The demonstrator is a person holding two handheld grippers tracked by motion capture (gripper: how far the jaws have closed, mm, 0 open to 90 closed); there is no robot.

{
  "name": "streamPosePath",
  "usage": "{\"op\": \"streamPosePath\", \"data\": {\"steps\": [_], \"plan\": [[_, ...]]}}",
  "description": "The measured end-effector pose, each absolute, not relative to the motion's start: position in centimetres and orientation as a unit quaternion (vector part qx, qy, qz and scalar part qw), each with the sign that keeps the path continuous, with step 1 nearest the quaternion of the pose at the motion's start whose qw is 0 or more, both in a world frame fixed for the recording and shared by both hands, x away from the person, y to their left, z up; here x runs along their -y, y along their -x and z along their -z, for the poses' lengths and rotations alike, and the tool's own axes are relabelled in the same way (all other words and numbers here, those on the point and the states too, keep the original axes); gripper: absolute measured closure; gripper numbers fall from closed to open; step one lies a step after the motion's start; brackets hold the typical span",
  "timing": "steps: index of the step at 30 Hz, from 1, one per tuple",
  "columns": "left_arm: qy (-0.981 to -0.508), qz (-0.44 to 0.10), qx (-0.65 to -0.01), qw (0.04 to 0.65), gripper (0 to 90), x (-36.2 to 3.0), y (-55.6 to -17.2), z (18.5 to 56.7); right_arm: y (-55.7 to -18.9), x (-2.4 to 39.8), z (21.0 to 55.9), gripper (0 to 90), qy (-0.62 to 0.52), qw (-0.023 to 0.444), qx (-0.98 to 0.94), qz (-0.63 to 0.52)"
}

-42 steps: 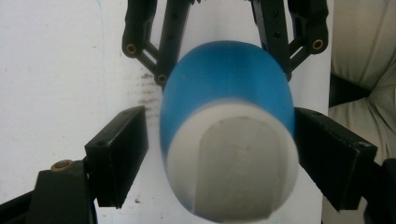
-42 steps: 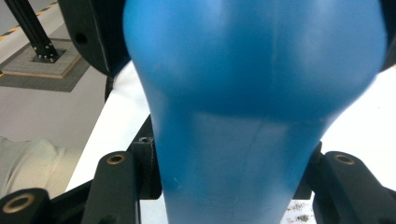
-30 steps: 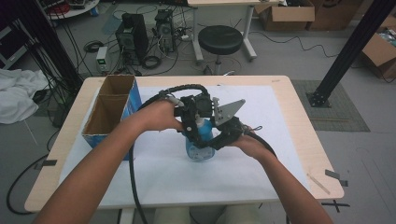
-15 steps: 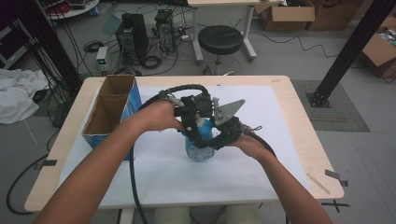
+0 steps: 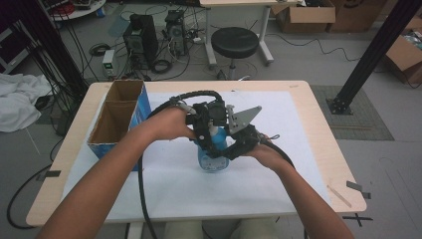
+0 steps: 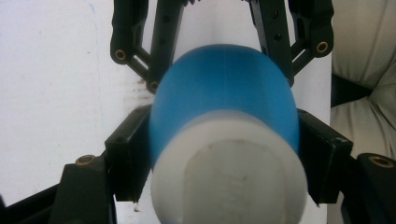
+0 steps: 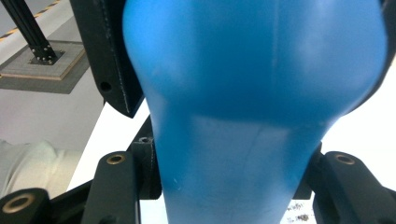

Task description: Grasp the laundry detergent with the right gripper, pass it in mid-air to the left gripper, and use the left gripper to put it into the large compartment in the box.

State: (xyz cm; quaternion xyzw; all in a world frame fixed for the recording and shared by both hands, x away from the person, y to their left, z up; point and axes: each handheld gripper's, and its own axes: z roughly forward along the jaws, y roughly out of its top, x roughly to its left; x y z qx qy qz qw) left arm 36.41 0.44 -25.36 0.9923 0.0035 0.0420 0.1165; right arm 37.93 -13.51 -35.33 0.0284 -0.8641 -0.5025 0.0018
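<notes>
blue plastic bottle with white cap (image 5: pixel 213 152) upright at tabletop (image 5: pixel 298 149) centre; right hand-held gripper (image 5: pixel 225 149) clamped on body; left hand-held gripper (image 5: pixel 205 130), at 12 o'clock, closing around cap, pads flanking.

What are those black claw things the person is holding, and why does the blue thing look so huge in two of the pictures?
Those are grabbers, one in each hand, with two black jaws that squeeze like tongs. One picture is taken from above the table. The other two come from little cameras riding on the grabbers, so everything looks huge. On the table stand a blue bottle with a white cap and an open cardboard box. The right grabber is clamped on the bottle's body. The left grabber comes from above; its jaws have just been closing around the cap and now sit against it on both sides.
</notes>
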Motion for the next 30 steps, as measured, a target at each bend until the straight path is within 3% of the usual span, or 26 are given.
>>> {"op": "streamPosePath", "data": {"steps": [30], "plan": [[-0.992, -0.044, 0.010, 0.121, 37.8, -0.36, -36.00, 25.36, -37.52, 13.53, 35.25, 44.3, -0.034, -0.002, 0.863, 0.504]]}}
